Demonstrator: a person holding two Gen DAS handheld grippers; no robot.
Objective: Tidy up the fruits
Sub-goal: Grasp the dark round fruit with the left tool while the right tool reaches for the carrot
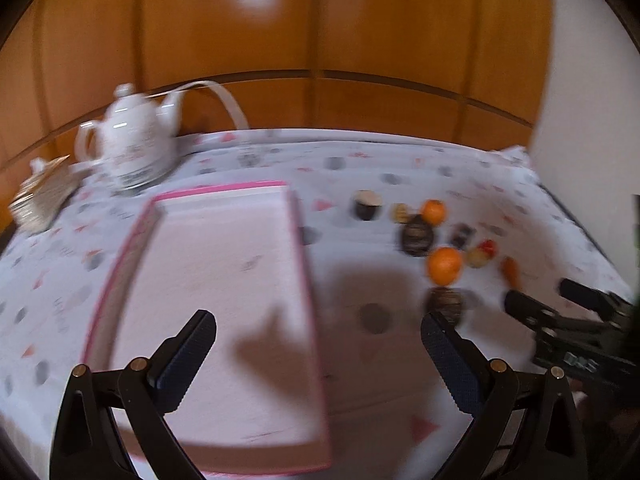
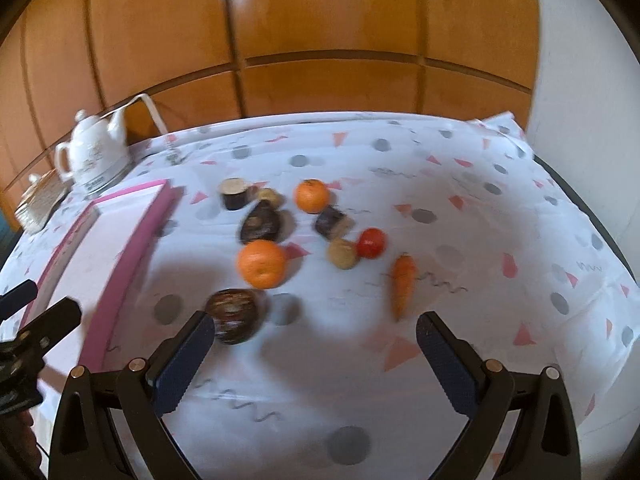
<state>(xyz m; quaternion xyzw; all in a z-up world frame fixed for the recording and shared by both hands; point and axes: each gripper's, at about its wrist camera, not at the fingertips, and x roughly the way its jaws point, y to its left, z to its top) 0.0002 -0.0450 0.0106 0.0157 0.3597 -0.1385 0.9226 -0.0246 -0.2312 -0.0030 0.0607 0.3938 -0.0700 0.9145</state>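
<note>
Pink tray edge left of fruit; L gripper & R gripper both spread wide, empty.

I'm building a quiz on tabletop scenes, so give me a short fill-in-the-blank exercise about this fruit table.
1. The tray with the pink rim holds ____ fruits.
2. The number of oranges on the tablecloth is ____.
3. The carrot lies nearest the ____ gripper.
4. The white teapot stands behind the ____.

Missing words: no; two; right; tray
</note>
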